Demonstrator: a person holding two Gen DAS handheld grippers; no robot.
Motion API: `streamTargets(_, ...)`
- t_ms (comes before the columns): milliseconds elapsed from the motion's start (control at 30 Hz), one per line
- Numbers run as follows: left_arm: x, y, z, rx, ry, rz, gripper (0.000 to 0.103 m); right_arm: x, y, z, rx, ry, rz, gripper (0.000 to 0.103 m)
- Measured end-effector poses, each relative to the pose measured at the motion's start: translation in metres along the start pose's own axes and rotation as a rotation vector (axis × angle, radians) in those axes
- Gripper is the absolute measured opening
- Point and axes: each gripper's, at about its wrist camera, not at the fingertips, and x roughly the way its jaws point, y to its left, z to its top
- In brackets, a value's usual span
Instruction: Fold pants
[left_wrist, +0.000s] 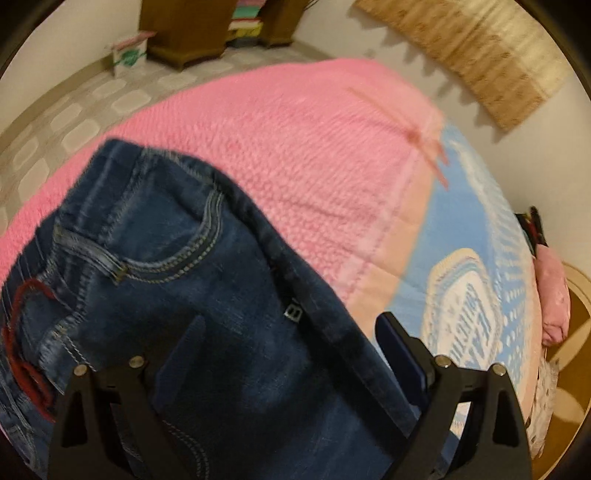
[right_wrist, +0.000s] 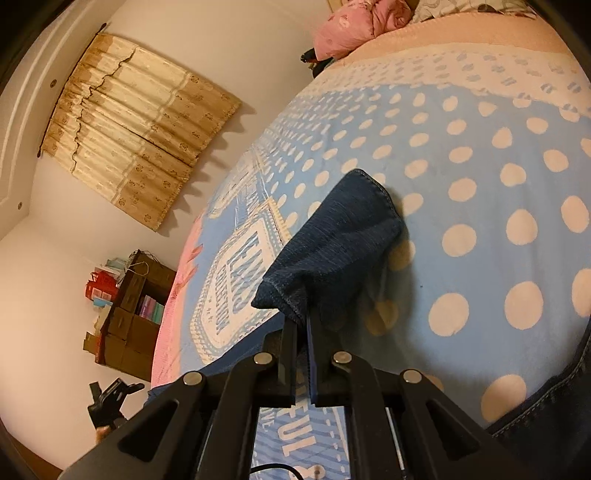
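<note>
Dark blue jeans (left_wrist: 177, 280) lie on the bed, waistband and front pocket to the left in the left wrist view. My left gripper (left_wrist: 284, 354) is open, its fingers (left_wrist: 400, 347) wide apart over the jeans' hip part, one finger partly under or behind the denim. My right gripper (right_wrist: 301, 325) is shut on a leg hem of the jeans (right_wrist: 340, 240) and holds it lifted above the blue dotted blanket (right_wrist: 480, 184). More denim (right_wrist: 554, 417) shows at the lower right of the right wrist view.
A pink blanket (left_wrist: 295, 147) covers the far part of the bed beside the blue blanket (left_wrist: 461, 258). A pink pillow (right_wrist: 354, 29) lies at the head. A wooden cabinet (left_wrist: 184, 33), cardboard boxes (right_wrist: 136, 317) and a curtain (right_wrist: 136, 125) stand along the walls.
</note>
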Motion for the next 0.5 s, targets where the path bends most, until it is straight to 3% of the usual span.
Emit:
streamTargets(167,0.011,0.005,0.002,-0.065,0.030,0.028,0.096,0.003,-0.001,0.003,0.006,-0.005,0.008,0.004)
streamTargets(200,0.014,0.005,0.005,-0.080,0.038,0.030,0.101,0.003,0.000,0.004,0.001,-0.009,0.008,0.004)
streamTargets(367,0.020,-0.008,0.015,-0.132,0.025,0.030,0.103,0.002,0.001,0.005,-0.004,-0.012,0.011,0.004)
streamTargets(433,0.017,-0.017,0.012,-0.152,0.008,-0.002,0.095,0.003,0.001,0.005,-0.007,-0.011,0.009,0.004)
streamTargets(500,0.018,-0.029,0.009,-0.154,0.007,0.046,0.093,0.003,0.001,0.005,-0.006,-0.007,0.008,0.004)
